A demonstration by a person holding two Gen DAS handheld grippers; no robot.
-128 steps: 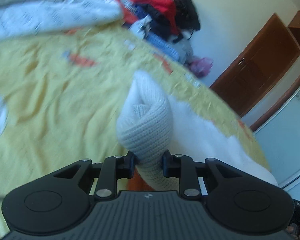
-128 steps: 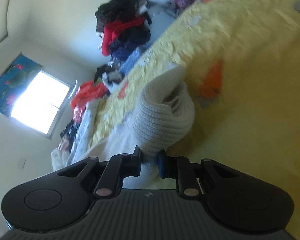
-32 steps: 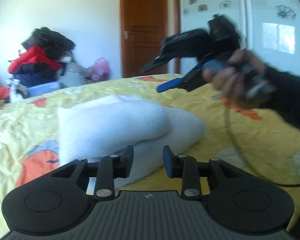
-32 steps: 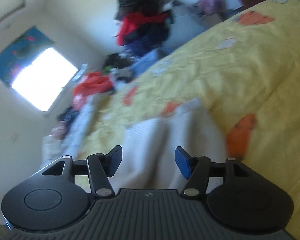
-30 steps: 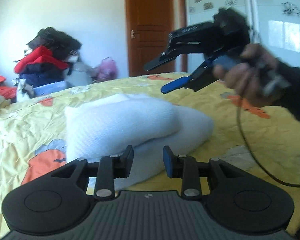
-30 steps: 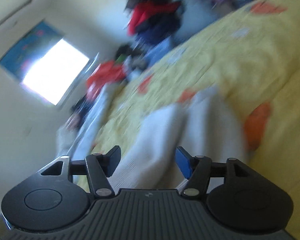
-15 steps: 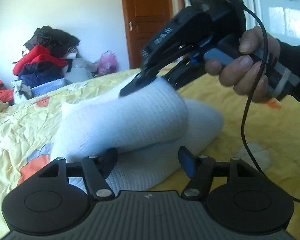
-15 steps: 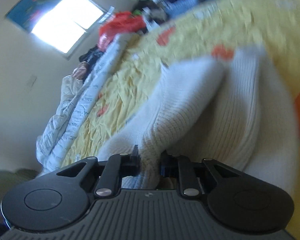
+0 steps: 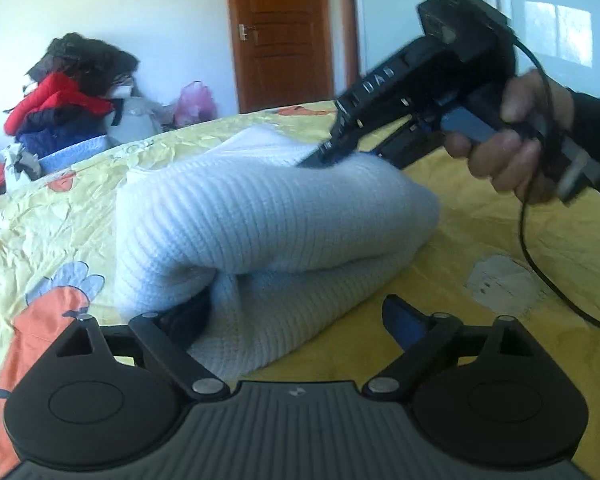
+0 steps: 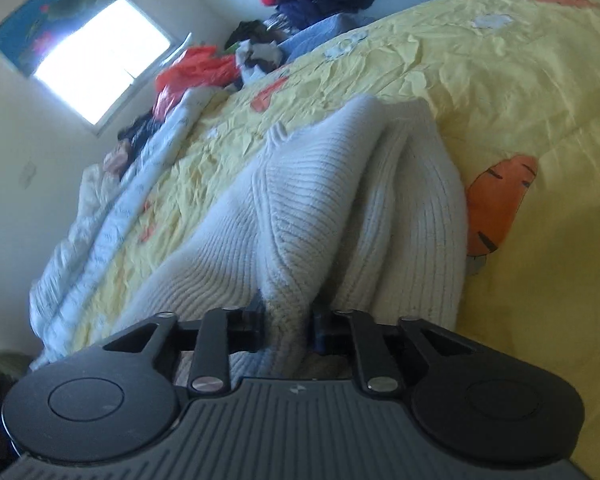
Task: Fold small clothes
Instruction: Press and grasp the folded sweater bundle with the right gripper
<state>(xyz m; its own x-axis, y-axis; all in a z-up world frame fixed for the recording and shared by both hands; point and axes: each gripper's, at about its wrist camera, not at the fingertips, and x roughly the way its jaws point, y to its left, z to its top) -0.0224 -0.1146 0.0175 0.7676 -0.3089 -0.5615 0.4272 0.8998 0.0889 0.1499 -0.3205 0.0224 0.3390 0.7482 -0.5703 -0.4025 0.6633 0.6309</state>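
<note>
Left wrist camera showed the white knitted sweater (image 9: 268, 216) folded into a thick bundle on the yellow bedsheet (image 9: 500, 216), lying close to the near edge of the bed. My left gripper (image 9: 300, 320) was opening, its fingers spread wide on either side of the bundle's lower fold; the left finger was tucked in under the upper fold, the blue pad (image 9: 400, 320) of the right one stood clear of the knit, so I held nothing there. My right gripper (image 10: 287, 322) was pinched on a ridge of the sweater's fabric on top of the bundle, its jaws nearly together though easing apart, with the knit pressed between them. My right hand (image 9: 516, 160) gripped that tool's handle, a black cable (image 9: 540, 264) hanging from it over the sheet. Past the far edge of the bed sat a pile of clothes (image 9: 64, 100) against the wall, beside a brown door (image 9: 284, 36). A rumpled white quilt (image 10: 112, 216) lay along the bed's side under the window (image 10: 96, 56).
</note>
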